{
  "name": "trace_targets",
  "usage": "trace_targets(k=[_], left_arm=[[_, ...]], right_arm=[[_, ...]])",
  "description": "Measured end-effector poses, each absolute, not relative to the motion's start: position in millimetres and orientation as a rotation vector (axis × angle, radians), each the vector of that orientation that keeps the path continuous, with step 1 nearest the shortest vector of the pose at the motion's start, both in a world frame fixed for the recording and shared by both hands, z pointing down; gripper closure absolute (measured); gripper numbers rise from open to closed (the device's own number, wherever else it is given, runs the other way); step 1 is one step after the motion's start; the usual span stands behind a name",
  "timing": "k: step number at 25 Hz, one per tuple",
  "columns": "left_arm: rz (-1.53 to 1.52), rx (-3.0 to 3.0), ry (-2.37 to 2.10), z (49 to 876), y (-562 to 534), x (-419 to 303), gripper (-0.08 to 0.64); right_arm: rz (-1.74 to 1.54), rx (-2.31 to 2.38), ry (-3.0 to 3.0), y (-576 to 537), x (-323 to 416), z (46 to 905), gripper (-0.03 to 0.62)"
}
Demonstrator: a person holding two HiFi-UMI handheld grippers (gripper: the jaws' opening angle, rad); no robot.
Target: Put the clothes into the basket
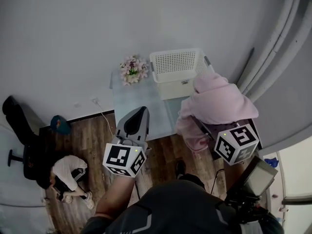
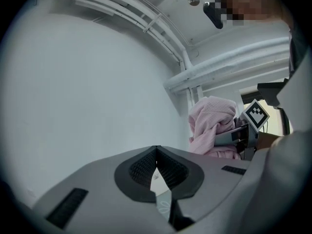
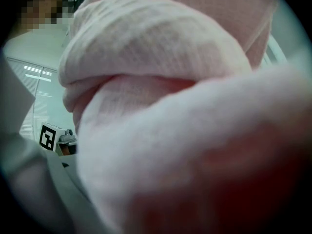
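A bunched pink garment [image 1: 214,101] hangs in the air at the table's right edge, just in front of the white mesh basket [image 1: 176,67]. My right gripper [image 1: 207,129] is shut on it from below; its jaws are buried in the cloth. The pink garment [image 3: 161,82] fills the right gripper view. From the left gripper view the pink garment [image 2: 212,123] hangs over the right gripper [image 2: 233,135]. My left gripper [image 1: 138,117] hovers over the table's front left part, jaws closed together with nothing between them, and the left gripper [image 2: 156,152] points at the pale wall.
The basket stands at the back right of a small pale table [image 1: 131,101], with a pot of pink flowers [image 1: 133,69] at the back left. A person [image 1: 68,174] crouches on the wooden floor at left, near a black chair [image 1: 22,130]. Pipes [image 1: 285,38] run along the right wall.
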State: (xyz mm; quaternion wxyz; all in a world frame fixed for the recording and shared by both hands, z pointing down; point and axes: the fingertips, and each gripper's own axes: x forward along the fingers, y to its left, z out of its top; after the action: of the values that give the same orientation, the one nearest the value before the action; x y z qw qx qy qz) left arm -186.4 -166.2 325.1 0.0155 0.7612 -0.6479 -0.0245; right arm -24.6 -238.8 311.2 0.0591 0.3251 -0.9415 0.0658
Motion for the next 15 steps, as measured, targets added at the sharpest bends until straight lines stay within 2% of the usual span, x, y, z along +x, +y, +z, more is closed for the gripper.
trace_targets(k=[15], left_arm=[[-0.045, 2.329, -2.126, 296, -279, -157, 0.551]], right_arm=[[0.223, 0.892, -2.94, -374, -3, 292, 0.175]])
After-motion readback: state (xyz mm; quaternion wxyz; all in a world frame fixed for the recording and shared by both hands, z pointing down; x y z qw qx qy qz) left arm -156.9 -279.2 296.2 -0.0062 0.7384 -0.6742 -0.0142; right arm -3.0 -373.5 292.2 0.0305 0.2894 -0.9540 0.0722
